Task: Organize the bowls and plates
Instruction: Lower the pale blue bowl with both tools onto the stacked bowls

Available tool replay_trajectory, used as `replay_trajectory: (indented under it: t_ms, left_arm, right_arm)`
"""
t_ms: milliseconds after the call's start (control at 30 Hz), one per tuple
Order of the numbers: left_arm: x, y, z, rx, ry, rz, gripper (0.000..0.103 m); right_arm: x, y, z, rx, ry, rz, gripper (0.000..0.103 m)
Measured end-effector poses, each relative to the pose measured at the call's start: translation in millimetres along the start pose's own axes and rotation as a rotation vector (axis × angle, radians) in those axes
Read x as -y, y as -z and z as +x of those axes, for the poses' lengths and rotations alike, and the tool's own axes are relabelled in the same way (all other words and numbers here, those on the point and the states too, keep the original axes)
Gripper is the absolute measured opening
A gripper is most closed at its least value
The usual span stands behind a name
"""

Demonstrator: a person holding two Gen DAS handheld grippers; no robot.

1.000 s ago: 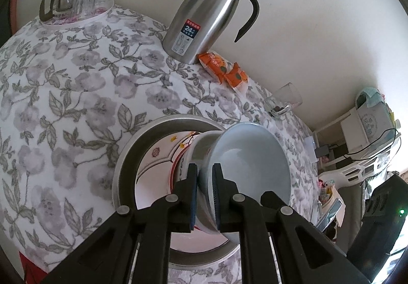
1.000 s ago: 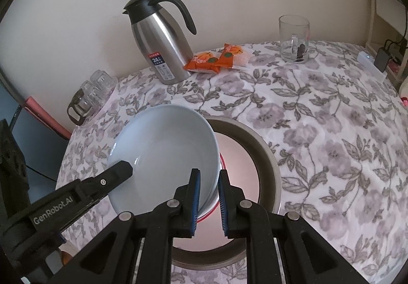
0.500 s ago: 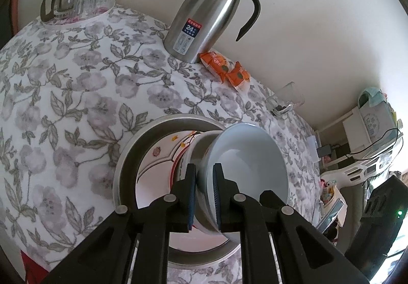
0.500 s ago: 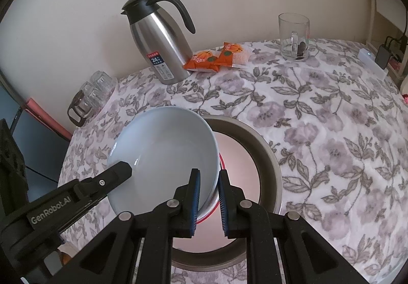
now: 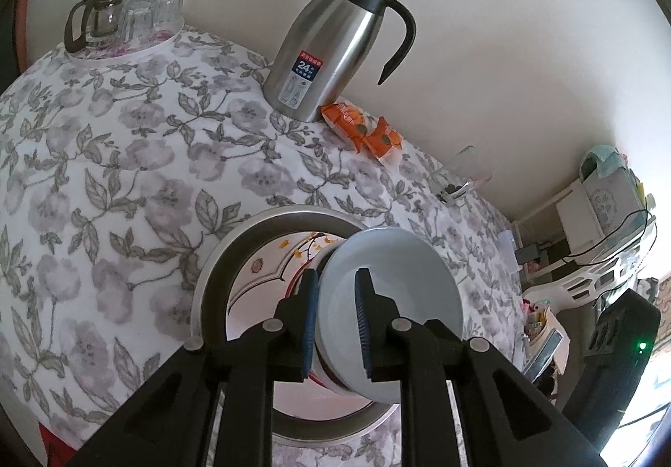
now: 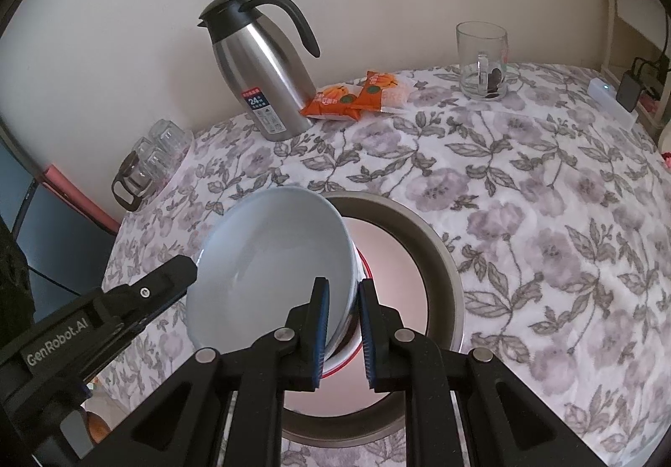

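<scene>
A pale blue bowl (image 5: 402,299) nests in a white bowl with a red rim (image 6: 350,354). Both are held above a white patterned plate (image 5: 260,278) that lies in a round metal tray (image 5: 218,257). My left gripper (image 5: 335,324) stands astride the bowls' rim with its fingers spread a little, a gap showing on the inner side. My right gripper (image 6: 342,326) is shut on the opposite rim of the nested bowls. The blue bowl (image 6: 268,261) tilts toward the right wrist view, where the left gripper's body (image 6: 126,299) shows at the left.
A steel thermos jug (image 5: 335,47) stands at the back by the wall, with orange snack packets (image 5: 365,131) beside it. A tray of glasses (image 5: 126,18) sits at the back left. A glass mug (image 6: 482,60) stands at the back right. A flowered cloth (image 6: 545,194) covers the table.
My left gripper's fingers have spread apart on the bowls' rim. The bowls have shifted slightly away over the tray. The right gripper still grips them.
</scene>
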State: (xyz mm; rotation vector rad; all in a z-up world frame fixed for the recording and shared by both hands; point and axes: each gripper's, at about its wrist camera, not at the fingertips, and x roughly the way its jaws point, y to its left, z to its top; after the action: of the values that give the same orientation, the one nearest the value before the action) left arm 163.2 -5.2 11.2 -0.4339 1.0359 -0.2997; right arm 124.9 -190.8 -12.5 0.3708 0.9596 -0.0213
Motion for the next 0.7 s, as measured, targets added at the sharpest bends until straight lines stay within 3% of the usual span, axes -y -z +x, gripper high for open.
replay_trajectory:
  t_ms: [300, 500, 700]
  left_arm:
    - [-1.7, -0.6, 0.8, 0.001, 0.005, -0.01, 0.017]
    - [-2.5, -0.7, 3.4, -0.003, 0.0, -0.018, 0.017]
    - [-2.9, -0.3, 4.1, -0.003, 0.002, -0.019, 0.017]
  right_arm:
    - [0.1, -1.5, -1.4, 0.002, -0.01, 0.01, 0.016]
    - [1.4, -4.7, -14.6, 0.049, -0.001, 0.002, 0.016]
    - [6.4, -3.6, -8.3, 0.03, -0.015, 0.011, 0.015]
